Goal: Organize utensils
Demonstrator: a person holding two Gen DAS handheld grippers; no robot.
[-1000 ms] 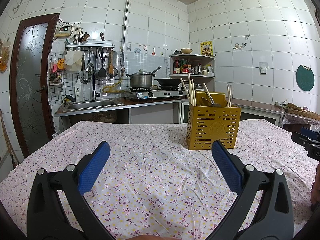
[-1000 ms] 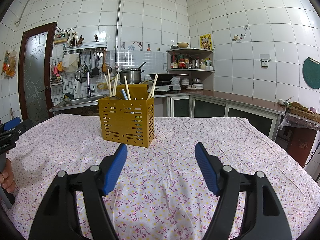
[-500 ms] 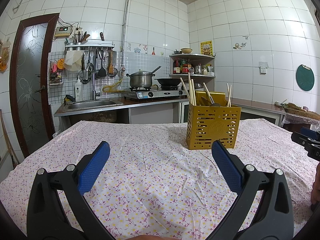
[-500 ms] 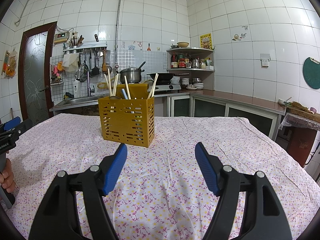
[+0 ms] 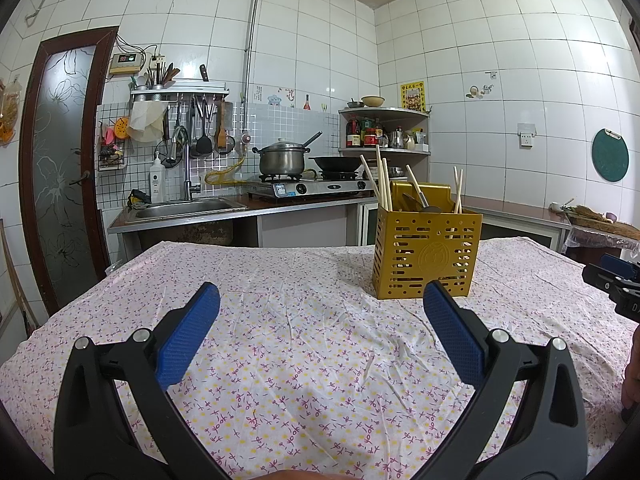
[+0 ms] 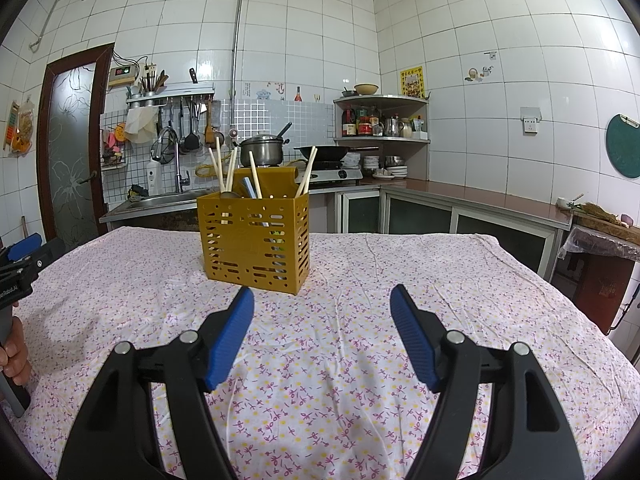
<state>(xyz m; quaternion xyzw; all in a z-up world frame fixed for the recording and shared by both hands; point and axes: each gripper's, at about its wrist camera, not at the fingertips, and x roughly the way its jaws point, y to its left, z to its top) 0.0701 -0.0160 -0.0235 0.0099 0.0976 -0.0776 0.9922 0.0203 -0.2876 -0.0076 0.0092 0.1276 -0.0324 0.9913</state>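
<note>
While both grippers hover empty, utensil holder (image 5: 426,254) stands upright on tablecloth (image 5: 304,344).
Left gripper (image 5: 320,304) and right gripper (image 6: 322,304) jaws spread wide; chopsticks (image 6: 306,174) poke out.

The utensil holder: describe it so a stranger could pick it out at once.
Start at the table covered by a floral tablecloth in the tiled kitchen. On it stands the utensil holder, a mustard-yellow slotted box. Wooden chopsticks stick out of its top, and nothing else stands on the cloth.

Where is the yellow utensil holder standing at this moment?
The yellow utensil holder stands upright on the floral tablecloth, right of centre in the left wrist view and left of centre in the right wrist view, beyond both open tongs, with chopsticks sticking out.
</note>
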